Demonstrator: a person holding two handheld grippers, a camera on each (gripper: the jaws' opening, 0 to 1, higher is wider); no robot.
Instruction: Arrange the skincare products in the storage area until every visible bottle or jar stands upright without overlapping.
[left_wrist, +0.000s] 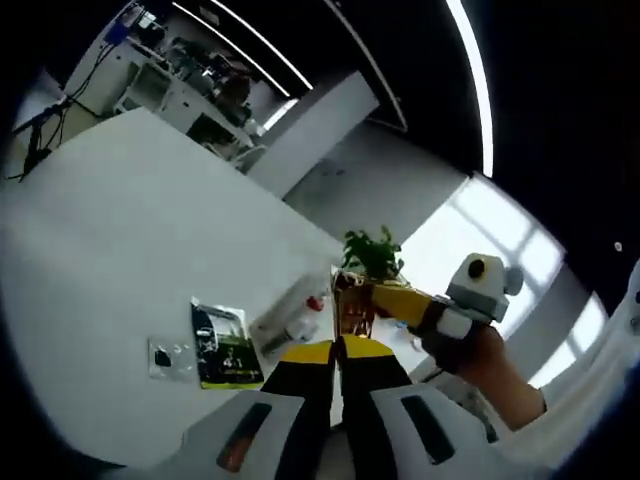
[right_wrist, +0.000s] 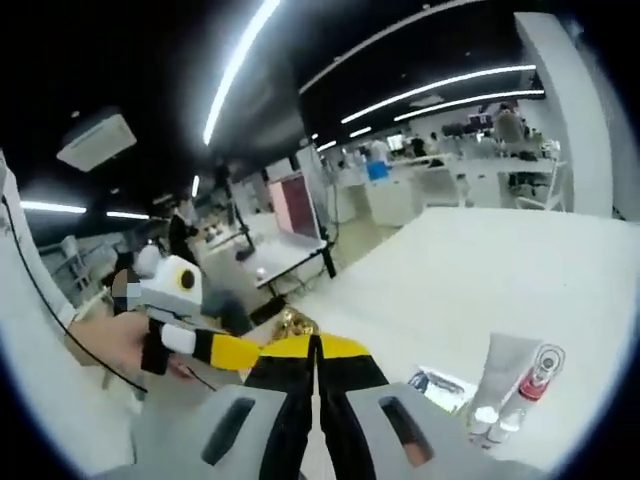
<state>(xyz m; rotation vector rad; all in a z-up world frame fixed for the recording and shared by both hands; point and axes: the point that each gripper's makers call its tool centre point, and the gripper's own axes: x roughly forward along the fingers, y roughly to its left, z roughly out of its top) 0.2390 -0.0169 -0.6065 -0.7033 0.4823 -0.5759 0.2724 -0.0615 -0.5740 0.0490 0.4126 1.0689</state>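
— On the white table (left_wrist: 120, 250), at ten o'clock from the left gripper (left_wrist: 337, 352), what lies there?
— A green sachet (left_wrist: 226, 345) lying flat, with a white tube (left_wrist: 290, 318) at its two o'clock.
— And the jaws?
— Both pairs are pressed together, nothing between them. The right gripper (right_wrist: 314, 347) has two tubes (right_wrist: 505, 385) lying at its four o'clock, a small packet (right_wrist: 440, 384) beside them.

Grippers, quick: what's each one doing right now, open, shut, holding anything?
Left gripper: shut, nothing visibly held.
Right gripper: shut, nothing visibly held.
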